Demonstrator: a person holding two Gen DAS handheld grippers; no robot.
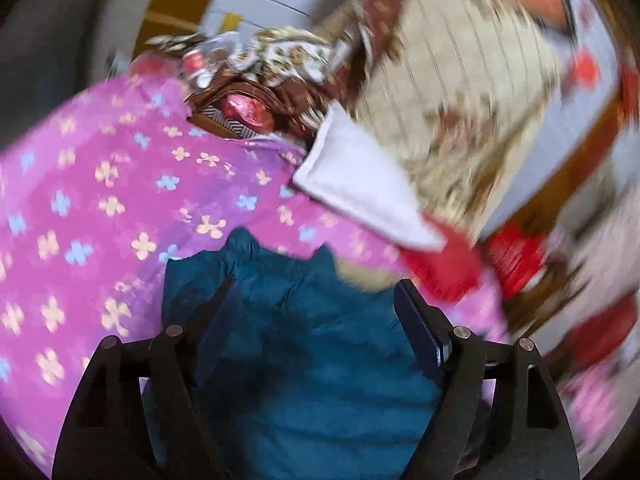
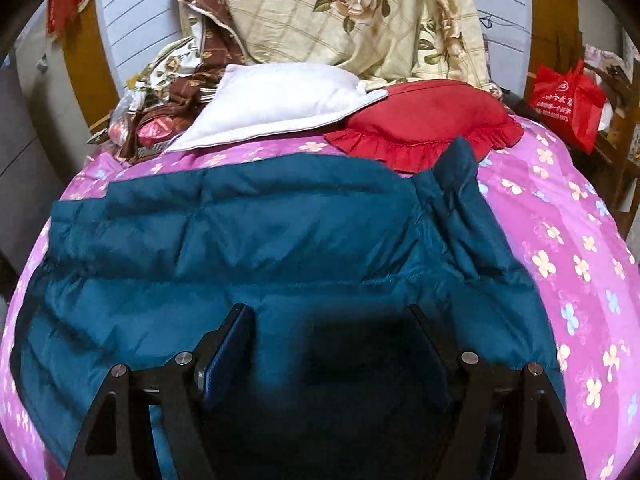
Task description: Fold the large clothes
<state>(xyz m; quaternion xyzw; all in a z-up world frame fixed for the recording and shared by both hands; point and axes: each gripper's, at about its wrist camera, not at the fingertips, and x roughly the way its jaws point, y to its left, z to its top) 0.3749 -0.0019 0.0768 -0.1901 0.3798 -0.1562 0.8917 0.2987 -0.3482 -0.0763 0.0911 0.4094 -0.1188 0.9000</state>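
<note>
Right wrist view: my right gripper (image 2: pixel 332 312) stands at the lower centre of the frame, its jaws spread wide and grasping nothing. Beneath and between them lies the teal padded jacket (image 2: pixel 240 232), spread flat across the middle of the frame on the pink flowered bedcover (image 2: pixel 560 240). One part of the jacket rises as a crumpled flap toward the upper right, ending against the red ruffled cushion (image 2: pixel 424 124). A white pillow (image 2: pixel 280 100) sits just left of that cushion, its corner overlapping the cushion's edge. Behind both, at the top of the frame, a cream rose-print quilt (image 2: pixel 360 12) is heaped. A red bag (image 2: pixel 568 100) stands at the far right edge, well apart from the jacket.

Left wrist view (strongly blurred): my left gripper (image 1: pixel 316 292) occupies the lower centre, jaws likewise released, the pads clear of the cloth. The jacket fills the space between and below them. The bedcover runs across the left half of the frame. The white pillow shows at centre right, and the cushion just below it at right.
</note>
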